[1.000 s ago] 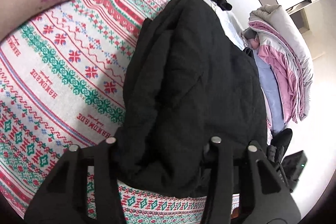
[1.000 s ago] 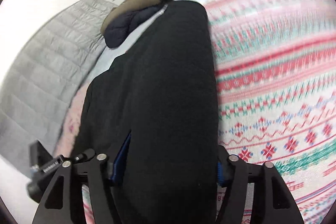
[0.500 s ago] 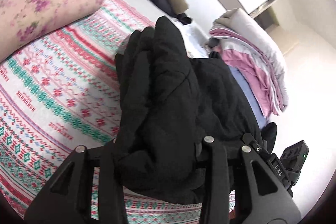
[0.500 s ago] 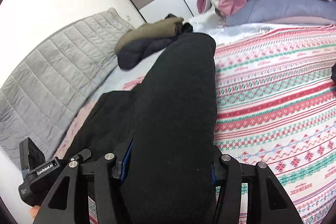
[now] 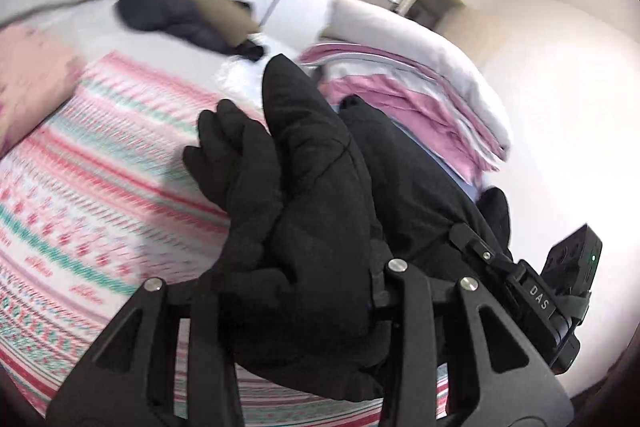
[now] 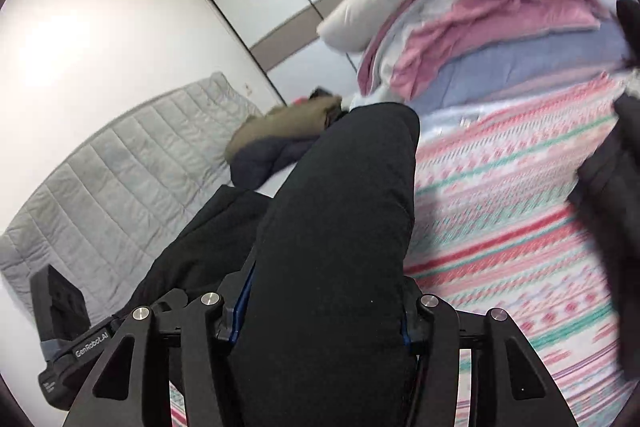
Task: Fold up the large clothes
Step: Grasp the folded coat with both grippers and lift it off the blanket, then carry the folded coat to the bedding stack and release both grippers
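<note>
A large black padded garment (image 5: 316, 187) is held up off the bed between both grippers. My left gripper (image 5: 296, 303) is shut on a thick bunched fold of it. My right gripper (image 6: 320, 319) is shut on another thick part of the same garment (image 6: 340, 227), which rises away from the camera. The garment hides the fingertips of both grippers. The right gripper's body (image 5: 536, 291) shows at the lower right of the left wrist view, and the left gripper's body (image 6: 60, 339) shows at the lower left of the right wrist view.
The bed has a patterned pink, red and green cover (image 5: 100, 195) (image 6: 520, 227). A stack of folded pink, white and blue bedding (image 5: 420, 95) (image 6: 480, 27) lies at the far side. A dark blue and olive jacket (image 5: 188, 15) (image 6: 280, 139) lies by the grey quilted headboard (image 6: 120, 167).
Both grippers have lifted and tilted upward with the garment. The views now show more of the wall, wardrobe doors and bedding stack, and less of the bed cover.
</note>
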Demonstrator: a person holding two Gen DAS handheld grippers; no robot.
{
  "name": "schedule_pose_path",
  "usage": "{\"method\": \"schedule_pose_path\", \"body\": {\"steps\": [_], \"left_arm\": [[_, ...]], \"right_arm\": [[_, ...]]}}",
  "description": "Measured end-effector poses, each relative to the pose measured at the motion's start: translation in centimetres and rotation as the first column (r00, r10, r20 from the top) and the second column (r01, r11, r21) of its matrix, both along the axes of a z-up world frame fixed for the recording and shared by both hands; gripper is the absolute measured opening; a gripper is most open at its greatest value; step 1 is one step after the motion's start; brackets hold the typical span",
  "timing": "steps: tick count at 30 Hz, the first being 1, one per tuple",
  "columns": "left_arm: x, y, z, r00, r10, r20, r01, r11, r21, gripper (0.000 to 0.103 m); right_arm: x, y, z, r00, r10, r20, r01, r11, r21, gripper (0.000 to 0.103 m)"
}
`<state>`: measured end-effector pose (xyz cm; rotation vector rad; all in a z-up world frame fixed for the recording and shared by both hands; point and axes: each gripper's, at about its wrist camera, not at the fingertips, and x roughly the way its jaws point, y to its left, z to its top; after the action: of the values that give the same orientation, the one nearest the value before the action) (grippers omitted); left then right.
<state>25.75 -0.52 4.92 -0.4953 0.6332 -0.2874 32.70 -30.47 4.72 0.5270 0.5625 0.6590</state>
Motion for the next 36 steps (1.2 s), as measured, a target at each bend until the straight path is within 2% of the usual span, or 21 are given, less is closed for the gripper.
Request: {"method": "schedule_pose_path", "body": {"steps": [3, 7, 10, 12, 13, 15, 16, 17, 18, 19, 20, 21, 22, 23, 24, 27, 30, 33, 35, 36], "left_arm": [[0.1, -4.9, 3.1, 0.996, -0.059, 0.069, 0.060, 0.998, -0.004, 0.038], [-0.1, -12.9, 6.3, 0.969, -0.181, 0.167, 0.193, 0.980, -0.056, 0.038], [0.0, -18.0, 6.6, 0.946, -0.260, 0.193, 0.285, 0.952, -0.113, 0.038], [0.0, -22.1, 5.4, 0.933, -0.315, 0.175, 0.342, 0.928, -0.147, 0.041], [0.0, -24.1, 4.1, 0.927, -0.348, 0.143, 0.367, 0.919, -0.146, 0.042], [0.5, -28.8, -1.4, 0.907, -0.420, -0.030, 0.409, 0.897, -0.165, 0.048], [1.0, -30.5, -4.8, 0.876, -0.464, -0.132, 0.434, 0.877, -0.206, 0.050], [1.4, -31.8, -8.5, 0.839, -0.492, -0.234, 0.433, 0.863, -0.261, 0.051], [1.4, -32.1, -11.8, 0.818, -0.492, -0.299, 0.398, 0.858, -0.324, 0.056], [1.2, -31.7, -14.1, 0.817, -0.501, -0.284, 0.367, 0.833, -0.414, 0.060], [1.0, -31.4, -15.0, 0.816, -0.518, -0.256, 0.368, 0.808, -0.461, 0.062], [0.9, -31.3, -15.4, 0.813, -0.527, -0.247, 0.379, 0.801, -0.463, 0.065], [0.7, -31.2, -15.5, 0.811, -0.529, -0.251, 0.393, 0.809, -0.437, 0.066], [0.8, -31.2, -15.3, 0.806, -0.533, -0.257, 0.406, 0.814, -0.415, 0.068], [1.1, -31.1, -15.2, 0.798, -0.540, -0.267, 0.412, 0.813, -0.412, 0.071], [2.1, -31.0, -14.4, 0.763, -0.568, -0.309, 0.423, 0.800, -0.425, 0.073], [2.5, -29.6, -13.4, 0.761, -0.569, -0.312, 0.420, 0.798, -0.432, 0.073], [2.7, -28.0, -12.7, 0.769, -0.557, -0.313, 0.414, 0.807, -0.420, 0.073], [2.5, -27.2, -12.3, 0.778, -0.534, -0.332, 0.405, 0.830, -0.384, 0.073], [2.6, -27.3, -12.2, 0.778, -0.527, -0.341, 0.408, 0.837, -0.364, 0.073]], "right_arm": [[-0.1, -5.7, 2.4, 0.998, -0.041, 0.048, 0.041, 0.999, 0.014, 0.054], [-0.7, -14.9, 5.5, 0.982, -0.142, 0.121, 0.138, 0.990, 0.042, 0.054], [-1.5, -22.4, 6.5, 0.960, -0.227, 0.167, 0.218, 0.973, 0.073, 0.054], [-1.8, -28.5, 5.8, 0.943, -0.288, 0.169, 0.274, 0.957, 0.098, 0.054], [-1.7, -30.9, 5.0, 0.939, -0.308, 0.156, 0.295, 0.950, 0.102, 0.054], [-0.8, -35.4, 2.2, 0.939, -0.335, 0.081, 0.325, 0.939, 0.115, 0.059], [0.2, -38.1, -0.4, 0.934, -0.357, 0.002, 0.353, 0.926, 0.133, 0.061], [1.5, -40.7, -4.0, 0.920, -0.375, -0.116, 0.389, 0.909, 0.152, 0.063], [2.8, -42.5, -7.9, 0.883, -0.393, -0.258, 0.434, 0.892, 0.125, 0.066], [3.4, -43.6, -10.9, 0.834, -0.421, -0.357, 0.475, 0.876, 0.077, 0.069], [3.1, -44.8, -13.9, 0.803, -0.427, -0.416, 0.507, 0.856, 0.102, 0.074], [2.3, -45.8, -15.7, 0.815, -0.391, -0.427, 0.508, 0.837, 0.204, 0.074], [1.7, -46.5, -16.4, 0.823, -0.377, -0.426, 0.509, 0.822, 0.255, 0.075], [1.2, -46.6, -16.9, 0.828, -0.374, -0.419, 0.507, 0.817, 0.273, 0.080], [1.1, -46.6, -16.9, 0.824, -0.389, -0.411, 0.513, 0.820, 0.252, 0.084], [1.0, -46.3, -16.3, 0.812, -0.410, -0.416, 0.524, 0.825, 0.210, 0.087], [0.3, -47.4, -15.3, 0.787, -0.433, -0.439, 0.558, 0.804, 0.207, 0.087], [-1.8, -48.3, -15.5, 0.733, -0.493, -0.469, 0.632, 0.749, 0.200, 0.087], [-4.8, -48.9, -15.3, 0.652, -0.562, -0.508, 0.712, 0.685, 0.156, 0.087], [-6.1, -48.8, -15.1, 0.631, -0.588, -0.506, 0.730, 0.670, 0.132, 0.087]]}}
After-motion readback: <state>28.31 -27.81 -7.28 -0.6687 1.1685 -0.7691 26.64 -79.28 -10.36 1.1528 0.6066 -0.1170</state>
